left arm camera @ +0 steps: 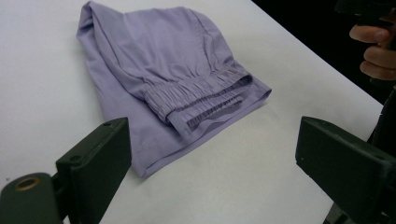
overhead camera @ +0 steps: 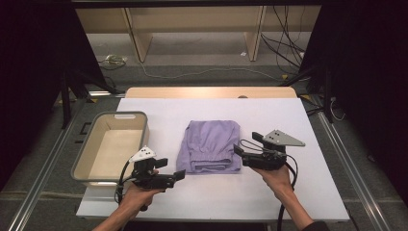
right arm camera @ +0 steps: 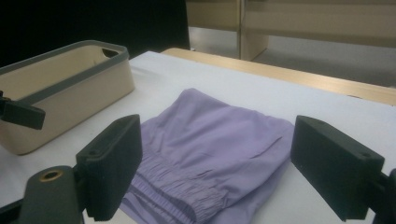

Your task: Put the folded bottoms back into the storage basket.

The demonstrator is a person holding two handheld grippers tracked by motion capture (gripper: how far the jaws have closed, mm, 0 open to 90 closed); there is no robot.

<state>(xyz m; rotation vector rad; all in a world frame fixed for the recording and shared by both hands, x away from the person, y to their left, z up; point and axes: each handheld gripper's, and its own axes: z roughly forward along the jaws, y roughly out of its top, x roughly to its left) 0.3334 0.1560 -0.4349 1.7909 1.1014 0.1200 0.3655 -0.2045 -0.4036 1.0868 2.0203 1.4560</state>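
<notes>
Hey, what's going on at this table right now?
A person is holding a pair of tongs in each hand over a white table. A folded lilac garment lies in the middle, its elastic waistband toward the person. The left tongs sit at its near left corner and the right tongs at its right edge, both open and gripping nothing. An empty beige bin stands to the left.
</notes>
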